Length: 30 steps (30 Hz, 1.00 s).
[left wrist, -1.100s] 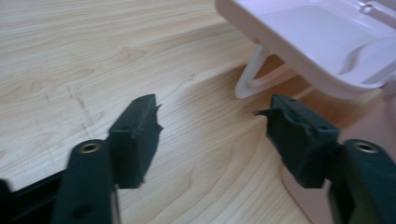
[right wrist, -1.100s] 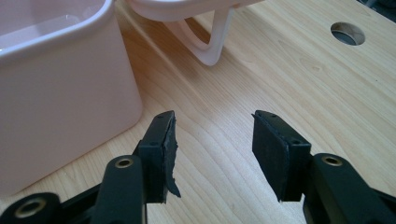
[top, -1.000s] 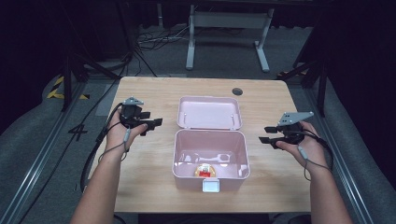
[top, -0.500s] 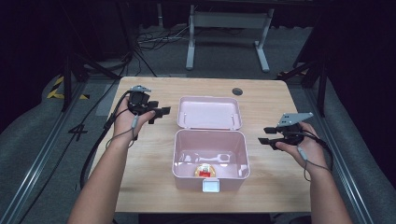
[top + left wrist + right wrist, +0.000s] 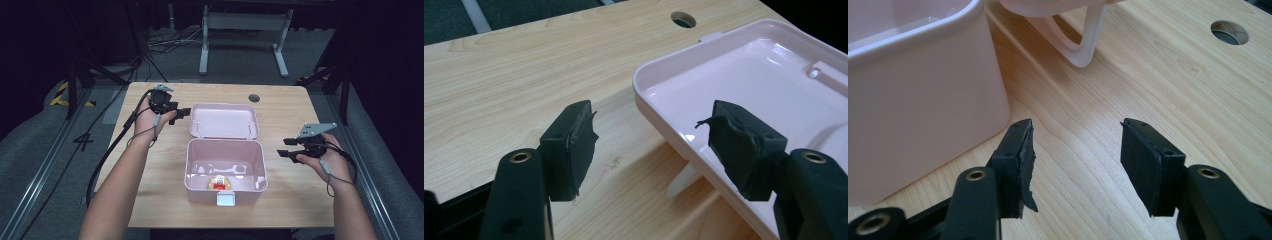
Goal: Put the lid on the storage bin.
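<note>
An open pink box [image 5: 200, 192] stands mid-table, and its lid [image 5: 224, 121] lies flat, inside up, just behind it. A small red and yellow item [image 5: 218, 183] rests in the box near the front wall. My left gripper [image 5: 181, 115] is at the lid's left edge and is open. In the left gripper view the lid's rim [image 5: 659, 107] runs between the jaws of the left gripper [image 5: 651, 117], and neither pad touches it. My right gripper [image 5: 284, 147] hovers right of the box, open and empty. The right gripper view shows the right gripper [image 5: 1075, 132] beside the box wall [image 5: 913, 100].
The wooden table [image 5: 150, 170] has a round cable hole [image 5: 254, 97] behind the lid. A white latch tab [image 5: 225, 200] sits on the box's front. A pale handle loop [image 5: 1083, 40] hangs off the lid. Cables trail from both grippers. Dark floor and metal stands lie beyond the table.
My left hand has moved away from the person and to the right, up to the lid's left edge. The right hand has kept still.
</note>
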Each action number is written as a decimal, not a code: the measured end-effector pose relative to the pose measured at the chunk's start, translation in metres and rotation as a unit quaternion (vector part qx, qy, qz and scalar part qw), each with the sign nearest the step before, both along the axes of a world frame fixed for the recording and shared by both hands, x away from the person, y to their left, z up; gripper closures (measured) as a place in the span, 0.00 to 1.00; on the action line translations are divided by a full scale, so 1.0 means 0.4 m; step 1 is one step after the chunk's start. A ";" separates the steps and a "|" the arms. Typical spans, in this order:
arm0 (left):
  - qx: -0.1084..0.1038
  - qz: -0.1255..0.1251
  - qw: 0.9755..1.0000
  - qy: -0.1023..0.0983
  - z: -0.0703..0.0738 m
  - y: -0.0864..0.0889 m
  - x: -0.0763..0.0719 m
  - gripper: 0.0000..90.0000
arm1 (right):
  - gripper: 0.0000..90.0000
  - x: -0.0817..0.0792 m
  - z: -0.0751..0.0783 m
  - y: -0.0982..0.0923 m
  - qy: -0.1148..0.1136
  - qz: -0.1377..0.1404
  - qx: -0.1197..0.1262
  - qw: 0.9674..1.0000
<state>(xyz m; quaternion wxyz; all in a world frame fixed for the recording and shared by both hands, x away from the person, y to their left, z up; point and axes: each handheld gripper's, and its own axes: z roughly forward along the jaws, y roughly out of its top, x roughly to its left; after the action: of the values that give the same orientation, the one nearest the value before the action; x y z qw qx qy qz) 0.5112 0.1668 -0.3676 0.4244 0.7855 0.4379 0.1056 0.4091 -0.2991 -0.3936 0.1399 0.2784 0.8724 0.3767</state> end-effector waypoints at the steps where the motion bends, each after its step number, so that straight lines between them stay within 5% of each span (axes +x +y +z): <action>1: -0.007 0.002 1.000 -0.001 -0.005 -0.003 0.009 0.40 | 0.53 -0.001 0.000 0.000 0.000 0.000 0.000 1.000; 16: -0.019 -0.005 0.999 0.050 -0.064 -0.073 0.093 0.42 | 0.53 -0.011 0.002 -0.003 0.003 0.005 0.016 1.000; 21: -0.058 -0.012 0.993 0.102 -0.089 -0.089 0.114 0.42 | 0.52 -0.012 0.003 -0.003 0.005 0.006 0.020 1.000; 30: -0.054 -0.022 0.989 0.133 -0.099 -0.090 0.121 0.55 | 0.51 -0.013 0.003 -0.002 0.008 0.006 0.026 1.000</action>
<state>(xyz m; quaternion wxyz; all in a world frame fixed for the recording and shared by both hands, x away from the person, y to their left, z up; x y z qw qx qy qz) 0.5598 0.1307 -0.4073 0.4062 0.7779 0.4783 -0.0324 0.4038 -0.3000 -0.3925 0.1235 0.2797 0.8650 0.3978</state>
